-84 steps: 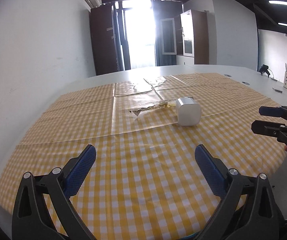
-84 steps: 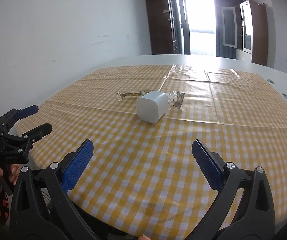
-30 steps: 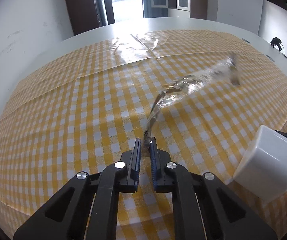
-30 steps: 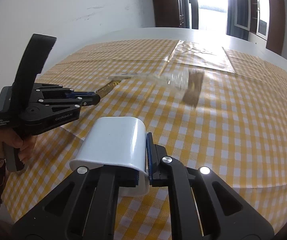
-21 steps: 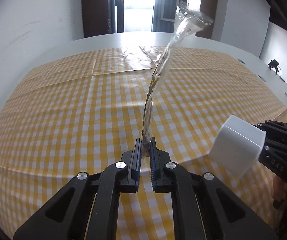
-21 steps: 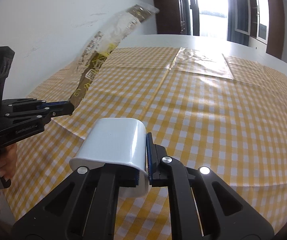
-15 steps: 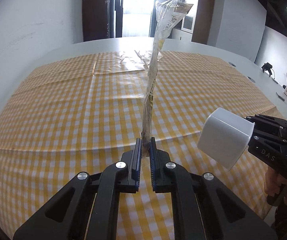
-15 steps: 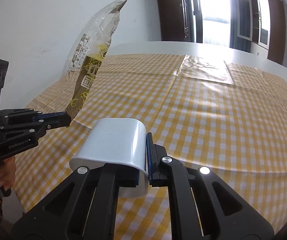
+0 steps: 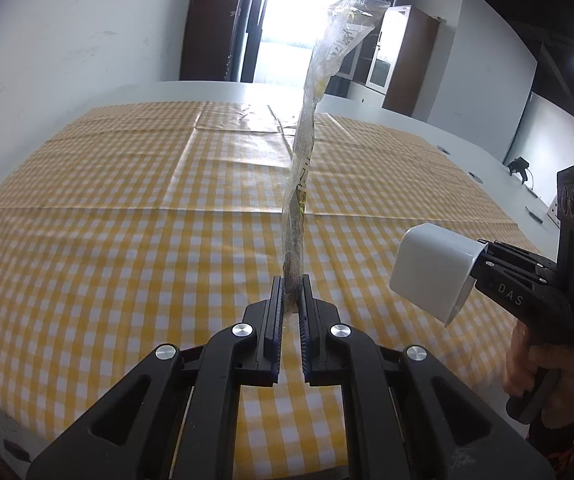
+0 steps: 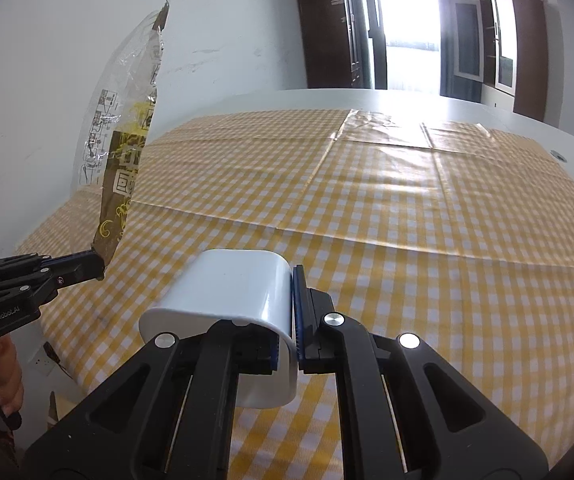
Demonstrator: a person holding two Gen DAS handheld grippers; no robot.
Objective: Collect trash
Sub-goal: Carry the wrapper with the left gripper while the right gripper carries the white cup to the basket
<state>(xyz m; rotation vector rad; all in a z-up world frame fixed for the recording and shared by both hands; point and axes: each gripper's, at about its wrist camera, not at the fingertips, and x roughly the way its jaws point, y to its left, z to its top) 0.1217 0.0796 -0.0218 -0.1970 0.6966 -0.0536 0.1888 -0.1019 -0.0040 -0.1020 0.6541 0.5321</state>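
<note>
Upright, a long clear wrapper, brown-and-yellow print, crinkled.

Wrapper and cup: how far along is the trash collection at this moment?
Done: both pieces are off the checkered cloth, which shows no other litter. In hand: the left gripper is shut on the wrapper, which stands upright; the right gripper is shut on the rim of the white cup. Left: getting the wrapper into the cup or a bin; no bin is in view.
</note>
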